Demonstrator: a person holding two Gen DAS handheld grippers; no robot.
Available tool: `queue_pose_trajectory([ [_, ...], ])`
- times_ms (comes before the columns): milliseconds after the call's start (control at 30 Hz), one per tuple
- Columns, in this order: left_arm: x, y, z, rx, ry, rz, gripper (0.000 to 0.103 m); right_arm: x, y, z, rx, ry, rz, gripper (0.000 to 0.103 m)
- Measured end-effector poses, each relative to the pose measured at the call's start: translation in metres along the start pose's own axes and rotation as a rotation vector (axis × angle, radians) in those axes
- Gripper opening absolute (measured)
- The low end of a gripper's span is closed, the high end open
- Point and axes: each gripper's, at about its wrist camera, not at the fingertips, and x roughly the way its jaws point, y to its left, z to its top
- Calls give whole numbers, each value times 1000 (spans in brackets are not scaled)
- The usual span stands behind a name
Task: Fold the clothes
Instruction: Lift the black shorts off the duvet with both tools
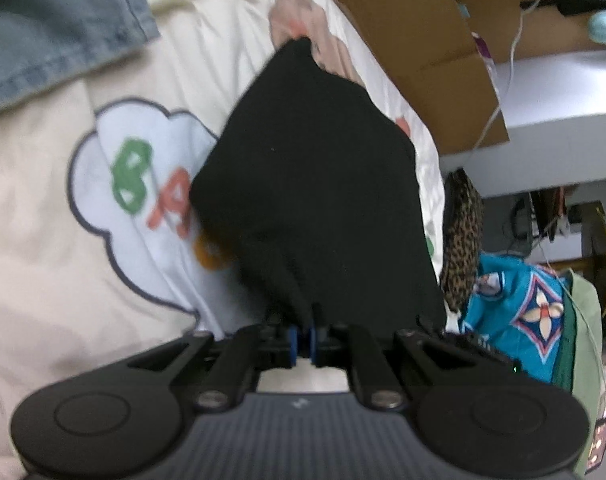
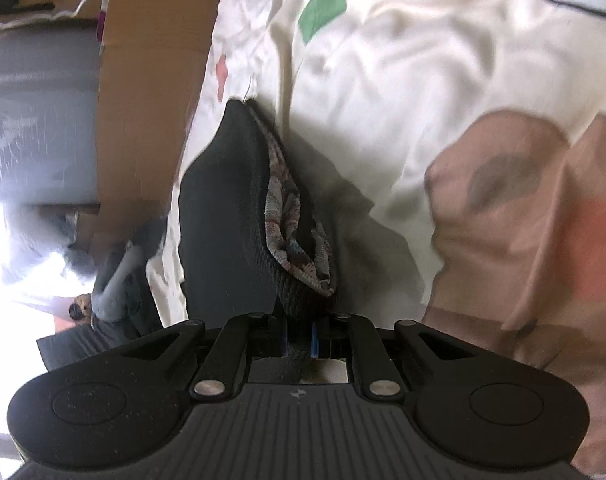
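1. Black garment (image 1: pixel 315 184) hangs from both grippers over a cream printed bedsheet (image 1: pixel 43 240); its long axis runs straight ahead of the left gripper (image 1: pixel 303 340), narrowing to a far corner that points away from the fingers.
2. Left gripper's blue-padded fingers (image 1: pixel 291 342) are pressed together on a bunched edge of that cloth, with only a thin slit between them.
3. Right gripper (image 2: pixel 299 340) is likewise pinched onto the black garment (image 2: pixel 223 216); here the cloth stands up on edge ahead of the fingers, and a patterned lining (image 2: pixel 287 216) shows along the fold just right of the midline.
4. Ahead and left of the left fingers lies open sheet with a cloud print, and a denim piece (image 1: pixel 51 28) sits far off at the upper left.
5. Right of the left fingers the bed's edge is close, with a cardboard box (image 1: pixel 419 40), a leopard-print item (image 1: pixel 463 236) and a teal patterned fabric (image 1: pixel 515 304) beyond it.
6. Right of the right fingers the sheet is rumpled but free.
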Motion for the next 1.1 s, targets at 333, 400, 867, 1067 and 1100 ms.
queue_pose_trajectory([
  [333, 29, -8, -22, 56, 129, -4, 6, -18, 5, 26, -4, -67, -8, 8],
  [400, 33, -10, -25, 78, 150, -2, 6, -20, 7, 30, -10, -77, -10, 8],
  [867, 63, -19, -49, 159, 305, -12, 4, -19, 29, 64, -88, -145, -40, 7],
  [1067, 57, -8, -42, 104, 284, -15, 3, -15, 32, 80, -119, -162, -69, 7],
  [1100, 53, -6, -38, 98, 266, -15, 3, -14, 33, 83, -124, -164, -75, 7],
])
